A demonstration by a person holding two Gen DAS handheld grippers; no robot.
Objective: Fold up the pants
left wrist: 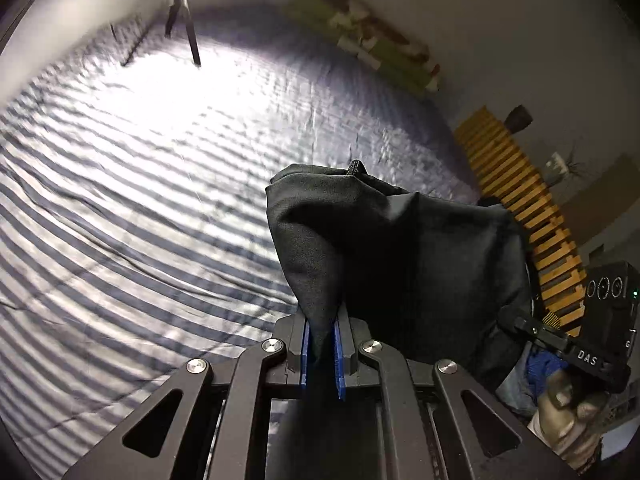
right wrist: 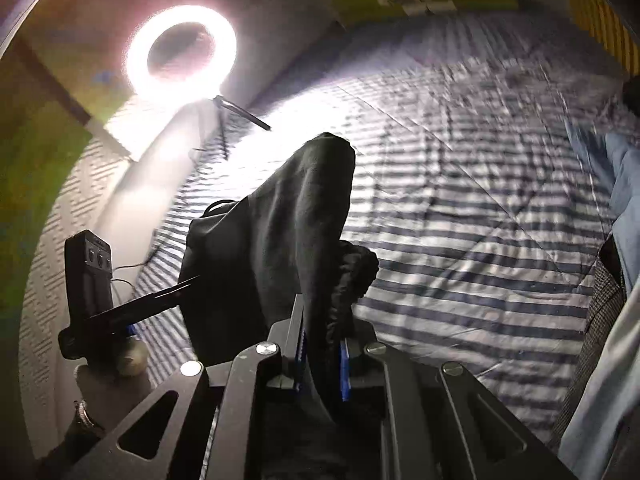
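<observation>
Black pants (left wrist: pixel 400 256) hang bunched above a striped bed sheet (left wrist: pixel 132 208). My left gripper (left wrist: pixel 323 354) is shut on a fold of the black fabric between its blue pads (left wrist: pixel 341 360). In the right wrist view the same pants (right wrist: pixel 288 232) rise in a peak, and my right gripper (right wrist: pixel 322 364) is shut on them near a gathered waistband edge (right wrist: pixel 356 276). The other gripper and a hand (left wrist: pixel 568 412) show at the lower right of the left wrist view. At the left of the right wrist view I see the left gripper's body (right wrist: pixel 90 284).
A ring light (right wrist: pixel 182 50) on a tripod (left wrist: pixel 182 20) glares at the bed's far side. Green patterned pillows (left wrist: pixel 368 36) lie at the head. A yellow slatted frame (left wrist: pixel 524 216) borders the bed's right. Light blue clothing (right wrist: pixel 624 208) lies at the right edge.
</observation>
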